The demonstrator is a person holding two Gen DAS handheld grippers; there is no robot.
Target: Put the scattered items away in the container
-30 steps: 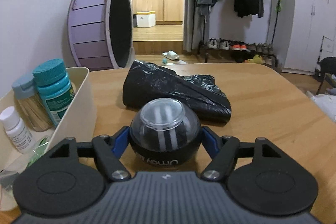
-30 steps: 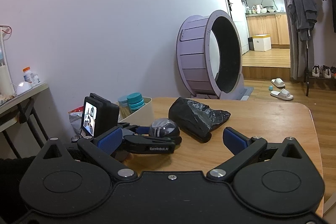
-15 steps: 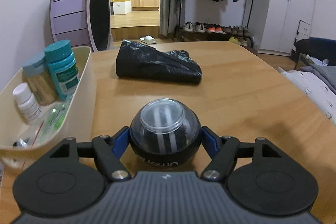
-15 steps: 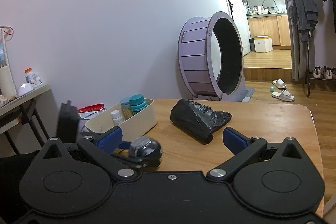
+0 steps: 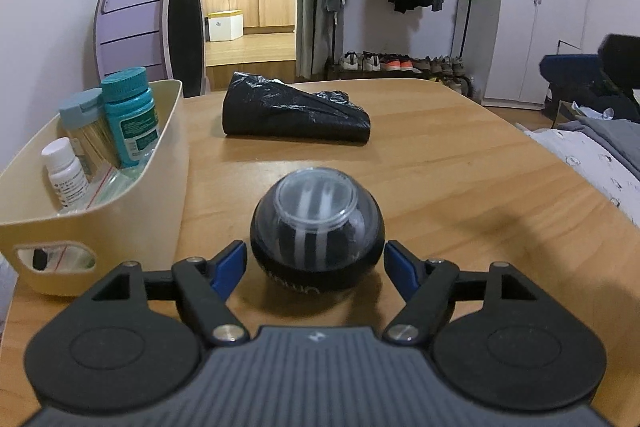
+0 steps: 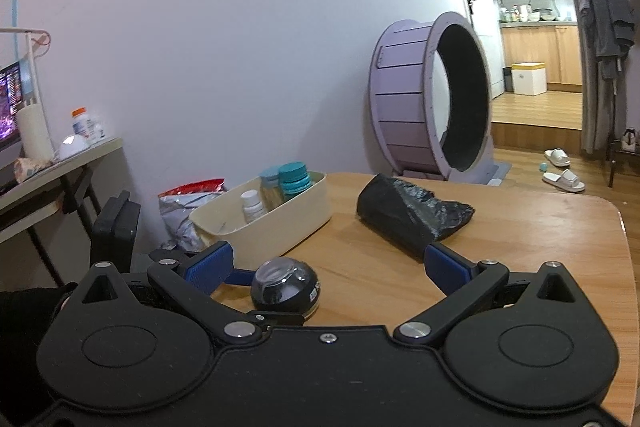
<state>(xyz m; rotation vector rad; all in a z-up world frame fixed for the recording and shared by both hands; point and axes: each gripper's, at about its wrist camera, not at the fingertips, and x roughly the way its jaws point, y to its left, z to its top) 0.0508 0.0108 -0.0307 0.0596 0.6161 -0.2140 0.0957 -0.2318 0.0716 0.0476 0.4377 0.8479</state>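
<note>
A black gyro ball with a clear dome rests on the wooden table, just right of the cream container. My left gripper straddles it and its jaws are opening; a small gap shows between each blue pad and the ball. The container holds a teal bottle, a blue-lidded toothpick jar, a small white bottle and plastic bags. A crumpled black plastic bag lies farther back. My right gripper hovers open and empty, looking at the ball and container.
A purple wheel stands on the floor beyond the table. Bedding lies past the table's right edge. A foil snack bag sits behind the container, and a side desk stands at the left wall.
The left gripper drew back along the container with the ball, which now stands on the table with the pads off it. The right gripper barely moved.
</note>
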